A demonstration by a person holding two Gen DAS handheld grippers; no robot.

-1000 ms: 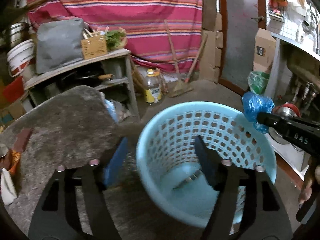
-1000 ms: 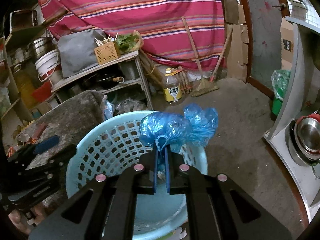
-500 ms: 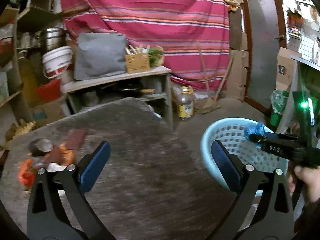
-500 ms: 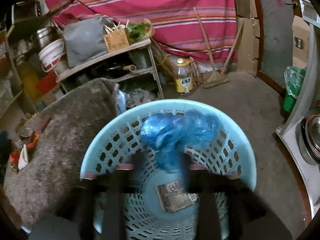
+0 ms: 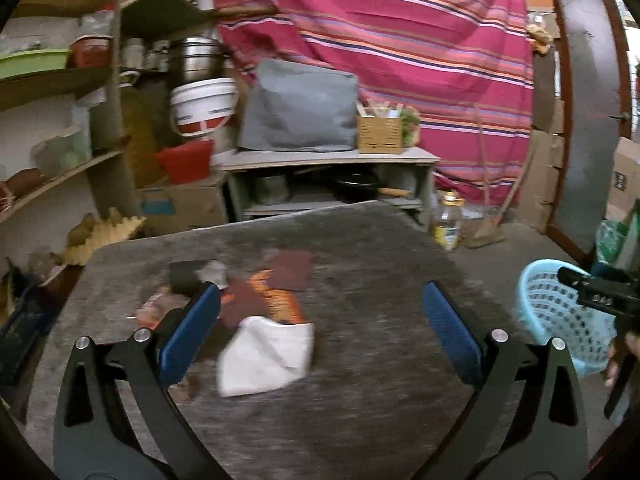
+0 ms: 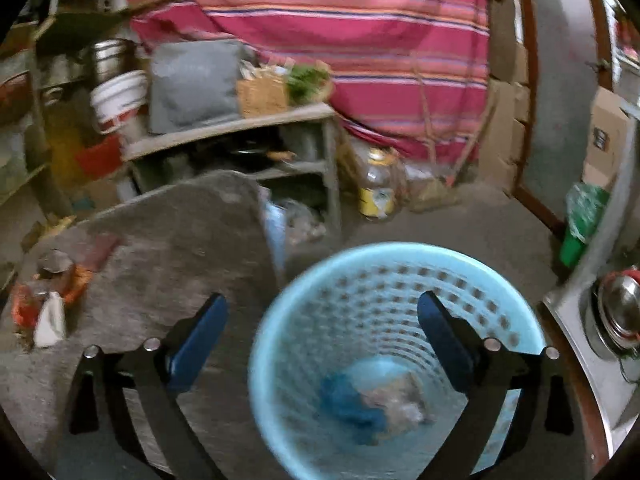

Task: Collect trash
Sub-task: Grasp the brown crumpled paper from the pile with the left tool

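1. Since a second ago, we saw the blue bag (image 6: 352, 404) leave the right gripper (image 6: 322, 338) and land inside the basket (image 6: 520, 320).
2. Right jaws had just been opening; wide, empty.
3. Left gripper (image 5: 320, 326), jaws spread wide and empty, now faced the table (image 5: 380, 380), white wrapper (image 5: 266, 356) between its fingers.

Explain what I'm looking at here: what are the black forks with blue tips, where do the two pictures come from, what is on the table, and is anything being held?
No robot here: a person holds a two-finger gripper in each hand, with a fisheye camera looking along its fingers. The left gripper faces a grey table with leftover litter: a white paper scrap, an orange wrapper and brown pieces. The right gripper hangs over a light blue basket beside the table; a blue plastic bag lies at its bottom. Both grippers stand open with nothing between the pads; the right jaws have just been opening.
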